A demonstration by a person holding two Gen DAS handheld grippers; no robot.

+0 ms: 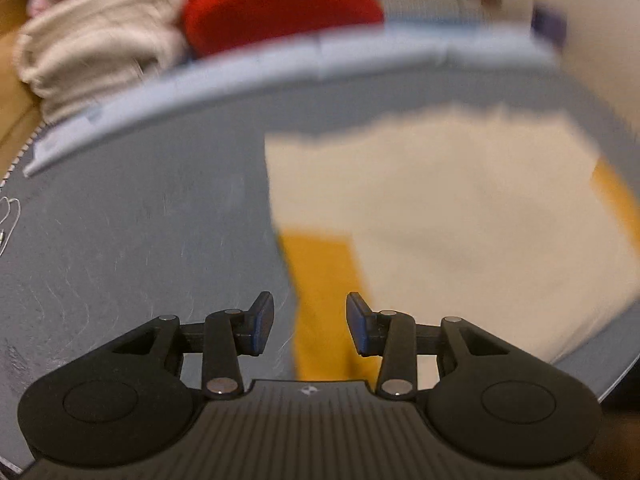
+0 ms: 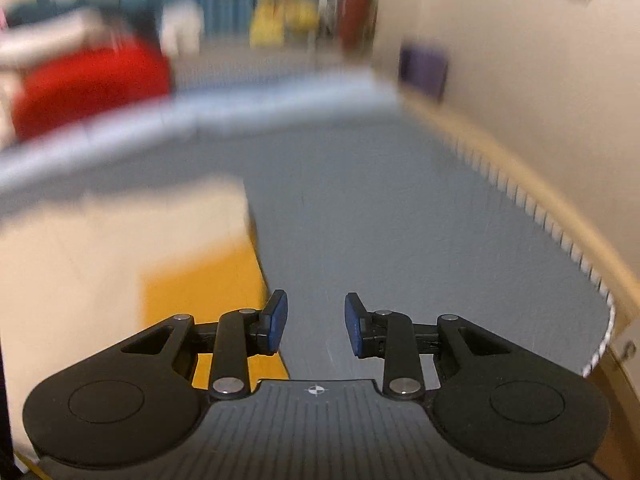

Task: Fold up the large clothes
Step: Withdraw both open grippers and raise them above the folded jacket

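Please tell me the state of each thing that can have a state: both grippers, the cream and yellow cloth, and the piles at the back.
left gripper: open, nothing between the fingers.
right gripper: open, nothing between the fingers.
cream and yellow cloth: lying flat on the grey mat, folded, not held.
beige pile: folded, stacked behind the mat.
red pile: heaped behind the mat; blurred.

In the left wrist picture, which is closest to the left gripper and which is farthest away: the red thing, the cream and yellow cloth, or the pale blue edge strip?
1. Cream and yellow cloth, just ahead of the left gripper, mostly to its right.
2. Pale blue edge strip, across the mat's far side.
3. Red thing, beyond the strip, top centre.
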